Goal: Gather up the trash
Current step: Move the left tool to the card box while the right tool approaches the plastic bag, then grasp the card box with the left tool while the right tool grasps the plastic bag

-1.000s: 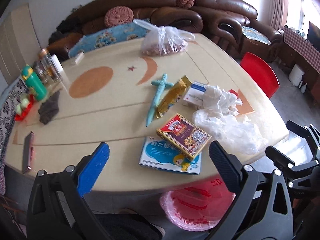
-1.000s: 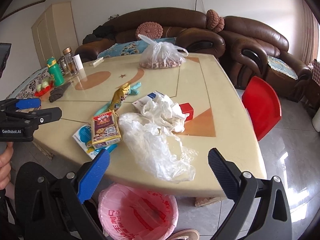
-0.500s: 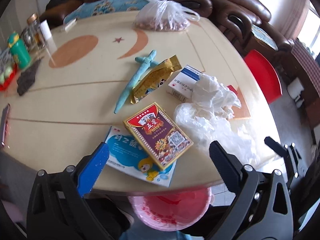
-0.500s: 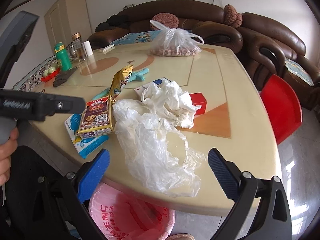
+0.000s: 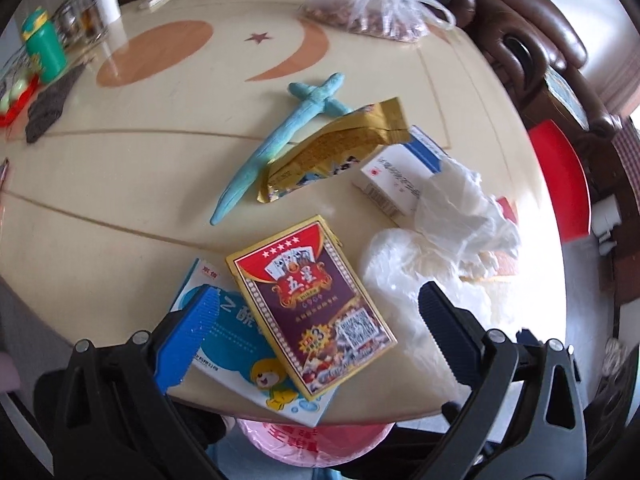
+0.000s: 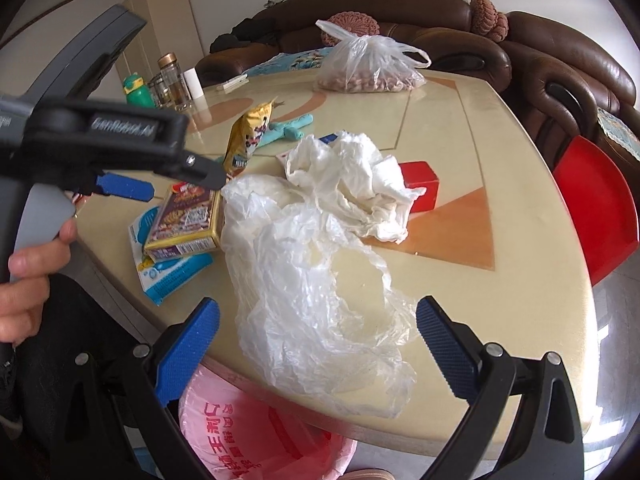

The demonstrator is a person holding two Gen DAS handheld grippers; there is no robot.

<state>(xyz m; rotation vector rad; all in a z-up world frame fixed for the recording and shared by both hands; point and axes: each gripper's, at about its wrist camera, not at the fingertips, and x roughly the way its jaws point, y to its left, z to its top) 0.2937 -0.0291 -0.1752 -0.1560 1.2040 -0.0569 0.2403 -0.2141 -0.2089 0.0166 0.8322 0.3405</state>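
Note:
A red and gold card box (image 5: 312, 304) lies on a blue medicine box (image 5: 224, 340) at the table's near edge. My left gripper (image 5: 320, 336) hovers open just above them, one finger on each side of the card box. A gold snack wrapper (image 5: 332, 152), a white and blue carton (image 5: 400, 176) and crumpled white paper (image 5: 460, 208) lie farther in. My right gripper (image 6: 318, 340) is open around the near end of a clear plastic bag (image 6: 312, 280). The left gripper (image 6: 172, 184) also shows over the card box (image 6: 188, 216). A pink-lined bin (image 6: 256, 432) stands under the table edge.
A teal plush toy (image 5: 280, 136) lies mid-table, a tied bag of nuts (image 6: 368, 68) at the far side. A small red box (image 6: 420, 184) sits behind the crumpled paper. A green bottle (image 6: 136, 90) and jars stand far left. A red chair (image 6: 596, 208) is beside the table.
My left gripper has moved forward and down until it straddles the card box. The right gripper has come closer to the clear plastic bag. Both stay open.

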